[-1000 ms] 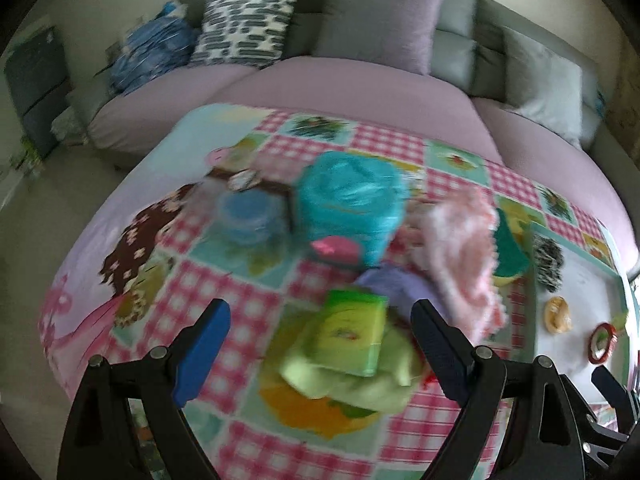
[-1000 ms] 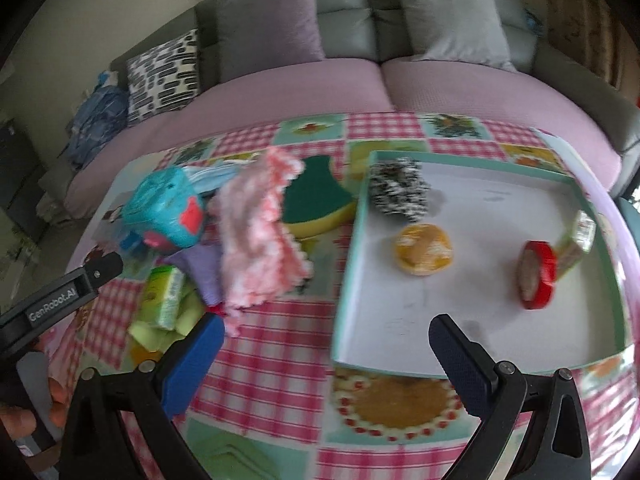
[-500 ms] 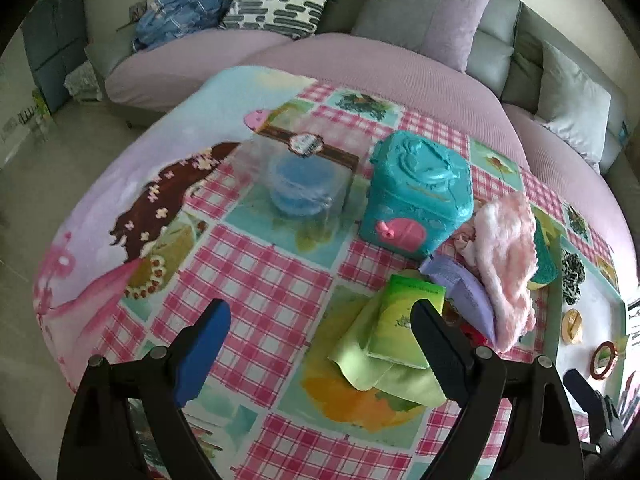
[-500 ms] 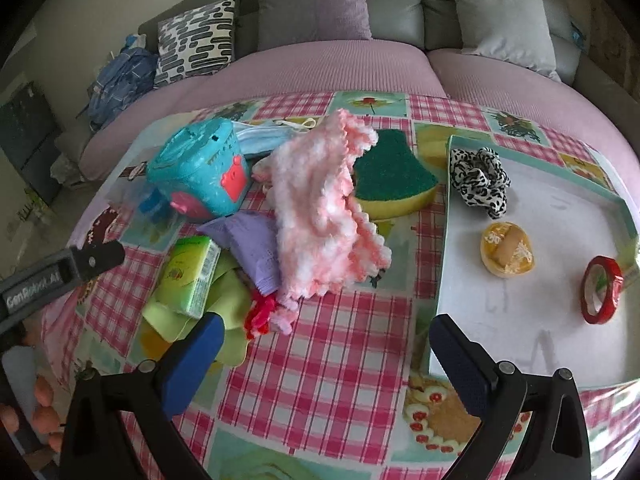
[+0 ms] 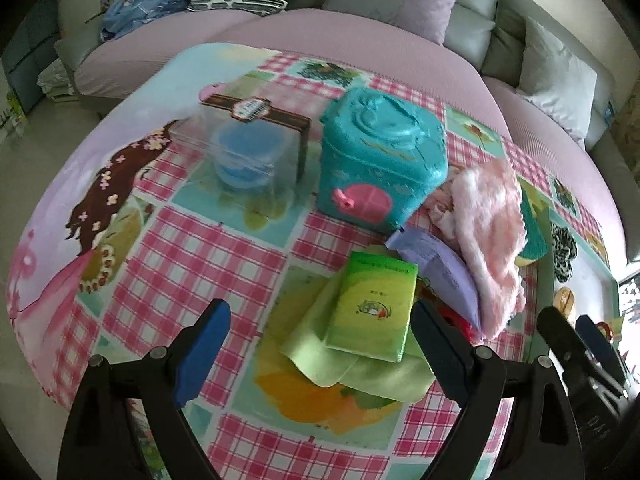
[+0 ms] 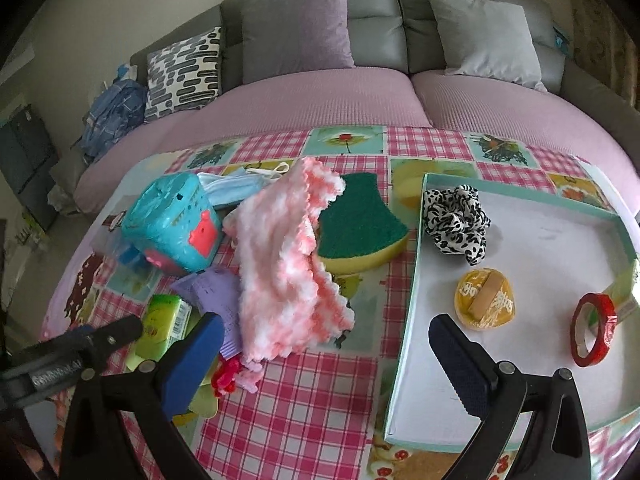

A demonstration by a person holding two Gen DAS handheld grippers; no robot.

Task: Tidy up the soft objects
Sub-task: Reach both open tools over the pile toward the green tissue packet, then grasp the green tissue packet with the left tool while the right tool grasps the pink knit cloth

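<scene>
A fluffy pink and white cloth (image 6: pixel 284 264) lies mid-table, also in the left wrist view (image 5: pixel 490 232). Beside it are a green and yellow sponge (image 6: pixel 360 228), a purple cloth (image 6: pixel 214 292), a light green cloth (image 5: pixel 360 364) under a green tissue pack (image 5: pixel 372 304), and a blue face mask (image 6: pixel 232 188). A leopard scrunchie (image 6: pixel 456 224) lies in the white tray (image 6: pixel 404 360). My left gripper (image 5: pixel 320 348) is open, just before the tissue pack. My right gripper (image 6: pixel 324 356) is open over the tablecloth between cloth and tray.
A teal toy box (image 5: pixel 380 160) and a clear container with a blue cup (image 5: pixel 244 148) stand at the back left. The tray also holds a yellow round item (image 6: pixel 486 298) and red tape (image 6: pixel 592 328). A sofa (image 6: pixel 320 96) with cushions runs behind the table.
Both grippers have pulled back and shifted; the left view now looks more squarely over the tissue pack and teal box. The objects have not moved. Both stay open.
</scene>
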